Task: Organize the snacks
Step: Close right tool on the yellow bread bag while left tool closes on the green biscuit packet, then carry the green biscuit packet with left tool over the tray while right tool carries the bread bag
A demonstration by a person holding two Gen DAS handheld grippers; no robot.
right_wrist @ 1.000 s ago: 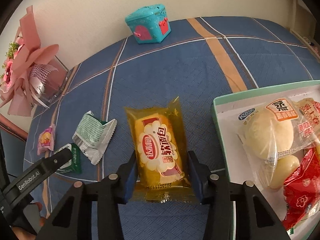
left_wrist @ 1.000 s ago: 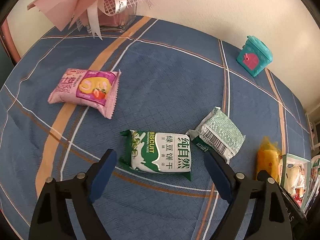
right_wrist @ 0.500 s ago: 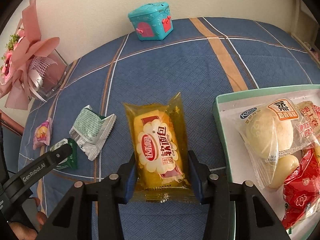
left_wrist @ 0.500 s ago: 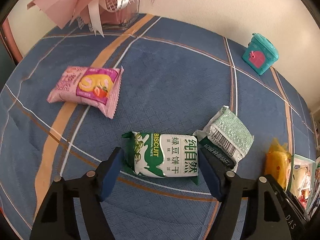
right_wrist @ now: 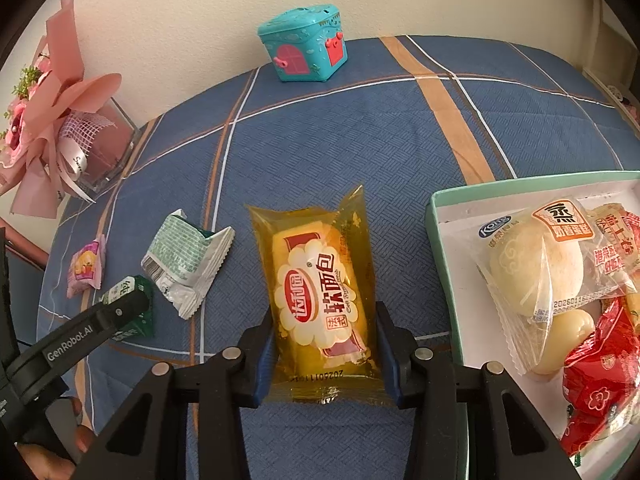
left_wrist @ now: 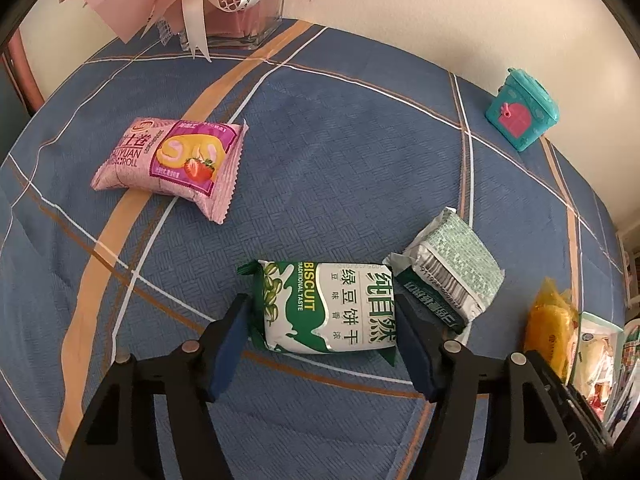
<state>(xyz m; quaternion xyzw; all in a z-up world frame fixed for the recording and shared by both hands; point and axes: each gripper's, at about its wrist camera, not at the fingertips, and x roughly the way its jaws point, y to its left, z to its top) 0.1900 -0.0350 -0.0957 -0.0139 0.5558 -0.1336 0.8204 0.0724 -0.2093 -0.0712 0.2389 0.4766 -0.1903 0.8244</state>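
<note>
My left gripper (left_wrist: 324, 340) is shut on the green-and-white biscuit pack (left_wrist: 332, 308), a finger pressed on each end, low on the blue cloth. A pale green foil pack (left_wrist: 448, 272) touches its right end. A pink Swiss-roll pack (left_wrist: 172, 160) lies further left. My right gripper (right_wrist: 326, 354) is shut on the yellow bread pack (right_wrist: 320, 280), gripping its near end. The green-rimmed tray (right_wrist: 440, 248) to its right holds a bun pack (right_wrist: 536, 264) and a red pack (right_wrist: 600, 376).
A teal toy house box (right_wrist: 304, 48) stands at the back by the wall. A pink bouquet in a glass vase (right_wrist: 68, 136) stands at the back left. The left gripper's finger (right_wrist: 80, 336) shows at the lower left of the right wrist view.
My left gripper moved forward over the biscuit pack and its fingers closed in from wide open onto both ends. My right gripper kept its grip on the yellow bread pack.
</note>
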